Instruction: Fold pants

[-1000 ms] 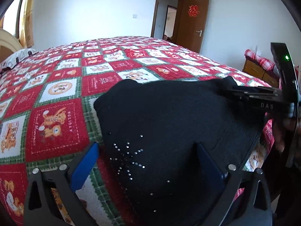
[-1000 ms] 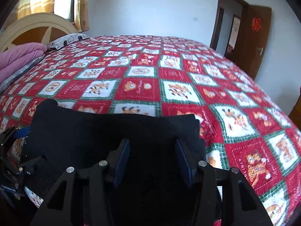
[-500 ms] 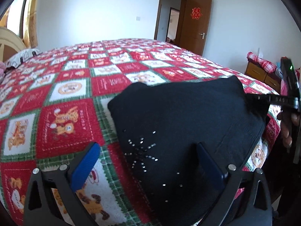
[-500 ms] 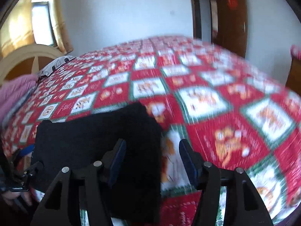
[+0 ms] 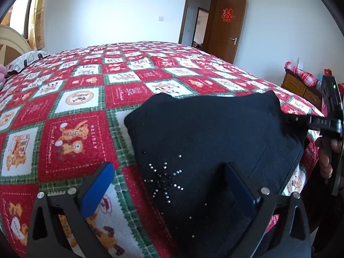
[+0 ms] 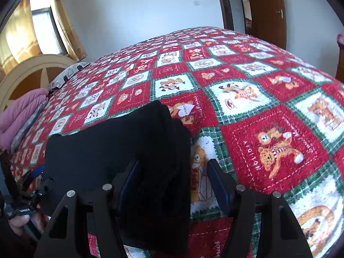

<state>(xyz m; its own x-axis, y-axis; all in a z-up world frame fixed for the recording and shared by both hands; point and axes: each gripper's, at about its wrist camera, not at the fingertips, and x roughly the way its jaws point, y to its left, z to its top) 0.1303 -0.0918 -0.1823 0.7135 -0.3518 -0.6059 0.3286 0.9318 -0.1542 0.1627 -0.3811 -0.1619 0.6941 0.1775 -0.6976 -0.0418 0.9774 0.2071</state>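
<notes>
The pants (image 5: 215, 142) lie as a compact black bundle on the bed (image 5: 90, 99), near its front edge, and by the look of it they are already folded down to a small packet, so the step in hand seems to be tidying or releasing it. To do that well, both grippers should draw off level and slowly, without snagging the knit, so the stacked layers do not slide apart; any last smoothing is best done by pressing flat from above, not by pinching an edge. The left gripper (image 5: 167, 185) is open wide, gripping nothing: its left finger sits over the quilt just beside the packet, its right finger over the black cloth, and the rhinestone star (image 5: 164, 179) lies between them. Whether the fingers touch the cloth cannot be told. The right gripper (image 6: 172, 185) is also open; the packet's right edge (image 6: 182, 150) runs down between its fingers, the left finger against or just over the cloth, the right finger over bare quilt, apart from the pants. In the left view, its fingers reach the packet's far right corner (image 5: 277, 107).
</notes>
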